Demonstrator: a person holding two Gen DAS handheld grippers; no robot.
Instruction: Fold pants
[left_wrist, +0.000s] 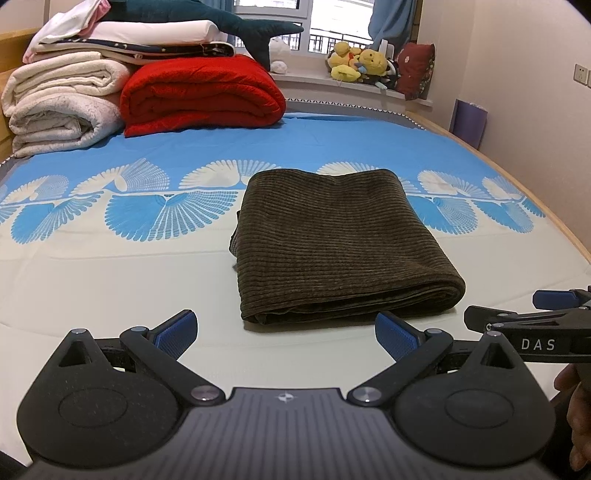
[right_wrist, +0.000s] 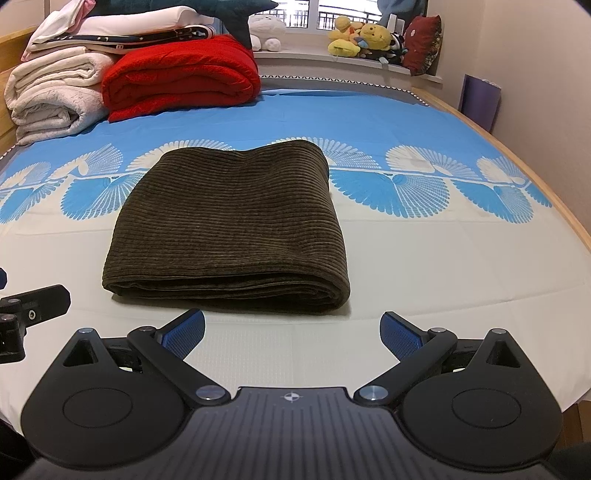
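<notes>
The dark olive corduroy pants (left_wrist: 332, 243) lie folded in a thick rectangular stack on the bed, also seen in the right wrist view (right_wrist: 232, 229). My left gripper (left_wrist: 286, 334) is open and empty, just short of the stack's near edge. My right gripper (right_wrist: 291, 334) is open and empty, also just short of the near edge. The right gripper shows at the right edge of the left wrist view (left_wrist: 532, 317), beside the stack's near right corner. Part of the left gripper shows at the left edge of the right wrist view (right_wrist: 29, 306).
The bed sheet (left_wrist: 110, 280) is cream near me and blue with white fan patterns farther off. Folded red (left_wrist: 203, 94) and white blankets (left_wrist: 59, 107) are stacked at the far left. Plush toys (left_wrist: 354, 62) sit on the windowsill. The bed's wooden edge (left_wrist: 546, 206) runs along the right.
</notes>
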